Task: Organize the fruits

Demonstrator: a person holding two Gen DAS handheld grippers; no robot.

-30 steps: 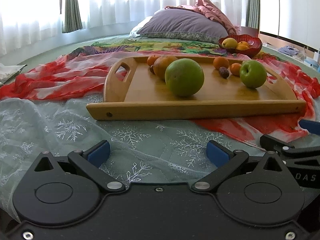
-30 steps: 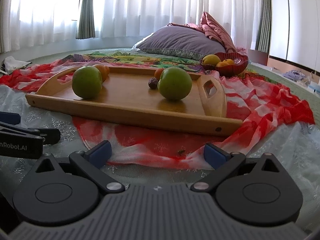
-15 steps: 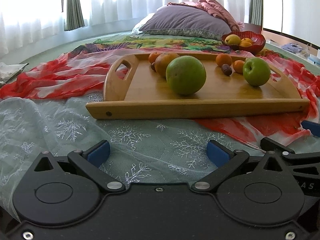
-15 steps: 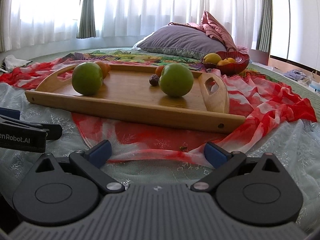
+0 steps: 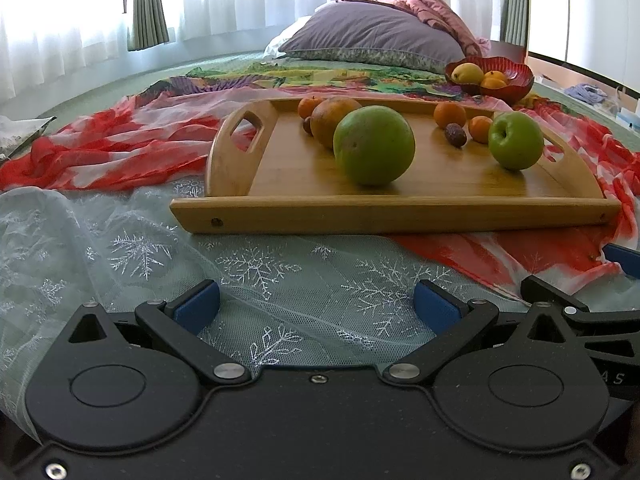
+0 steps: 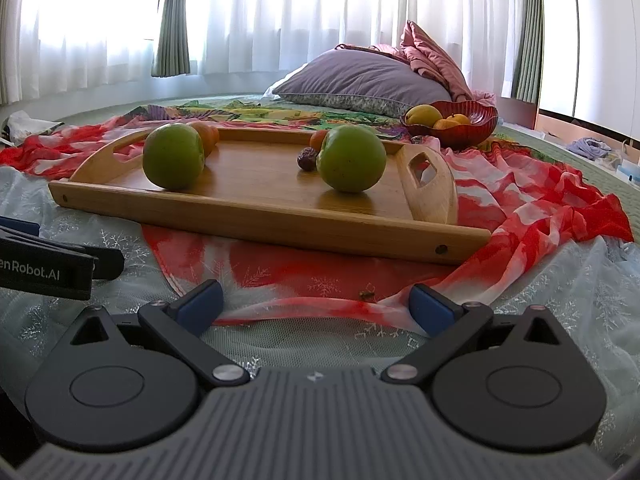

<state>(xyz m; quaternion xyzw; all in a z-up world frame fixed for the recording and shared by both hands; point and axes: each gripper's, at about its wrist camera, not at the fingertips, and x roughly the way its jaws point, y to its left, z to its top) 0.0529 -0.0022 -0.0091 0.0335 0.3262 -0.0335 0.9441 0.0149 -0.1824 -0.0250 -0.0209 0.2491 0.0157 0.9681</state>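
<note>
A wooden tray (image 5: 400, 214) (image 6: 256, 220) with handles lies on a bed. On it sit a large green fruit (image 5: 374, 145) (image 6: 173, 157), a green apple (image 5: 516, 141) (image 6: 351, 159), a big orange (image 5: 330, 120), small oranges (image 5: 450, 114) and a dark date (image 5: 456, 135) (image 6: 307, 158). A red bowl (image 5: 516, 80) (image 6: 468, 126) behind the tray holds a yellow fruit and oranges. My left gripper (image 5: 317, 307) and my right gripper (image 6: 317, 307) both hang open and empty in front of the tray's near rim, well short of it.
A red and white scarf (image 5: 100, 152) (image 6: 540, 204) and a pale snowflake net cloth (image 5: 120, 248) lie rumpled under and around the tray. A purple pillow (image 5: 376, 36) rests at the back. Curtains line the far window. The other gripper's tip (image 5: 624, 260) shows at the right edge.
Both grippers have risen and tilted slightly, so the tray sits lower and a little nearer in each view. The fruit has stayed put and both grippers stay open.
</note>
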